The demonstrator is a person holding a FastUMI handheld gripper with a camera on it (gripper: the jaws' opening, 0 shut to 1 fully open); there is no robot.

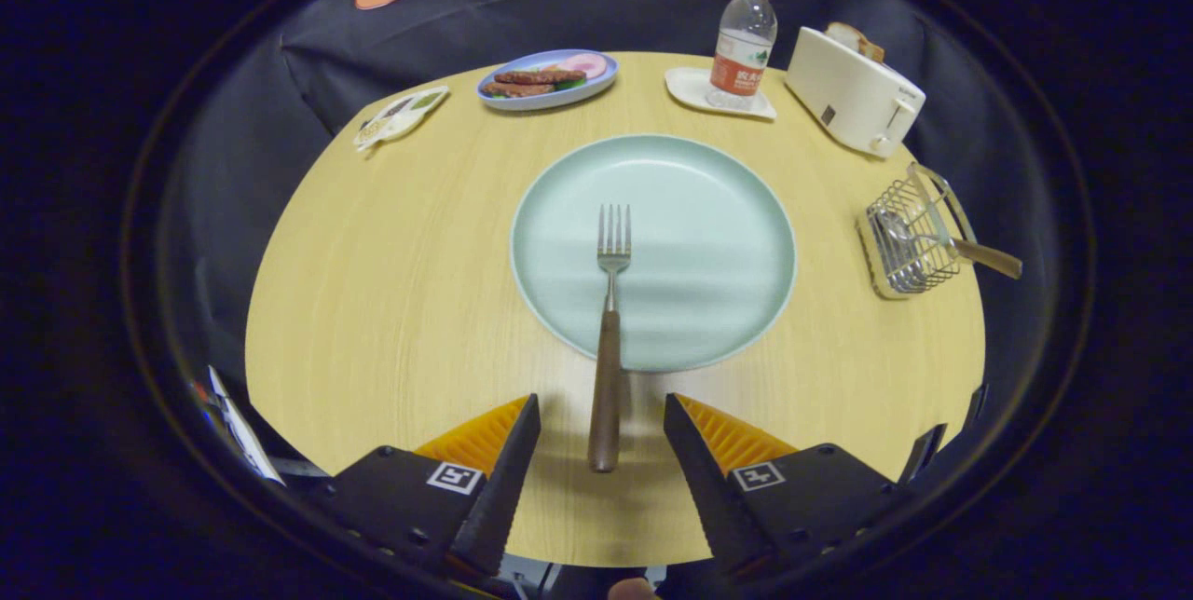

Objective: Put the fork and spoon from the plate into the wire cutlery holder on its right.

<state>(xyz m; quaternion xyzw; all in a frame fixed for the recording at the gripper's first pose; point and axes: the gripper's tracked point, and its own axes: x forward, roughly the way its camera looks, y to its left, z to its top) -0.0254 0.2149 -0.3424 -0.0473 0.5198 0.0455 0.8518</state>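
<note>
My claw point(602, 414): fingers spread wide, pinching nothing; the fork's handle end lies between the tips, touching neither.
Fork point(608, 330): one; wooden handle, prongs resting on the plate, handle reaching over the rim toward me.
Plate point(727, 237): one large pale green plate, just beyond my fingers, mid-table.
Cutlery holder point(911, 241): one wire basket on a wooden base, right of the plate, near the table edge.
Spoon point(941, 244): one; bowl inside the holder, handle sticking out to the right.
Table point(391, 283): round, light wood grain.
Far side: one toaster point(853, 89), one water bottle point(744, 46) on one small tray point(690, 83), one blue food plate point(548, 78), one packet point(401, 115).
Room: black cloth wall behind the table.
</note>
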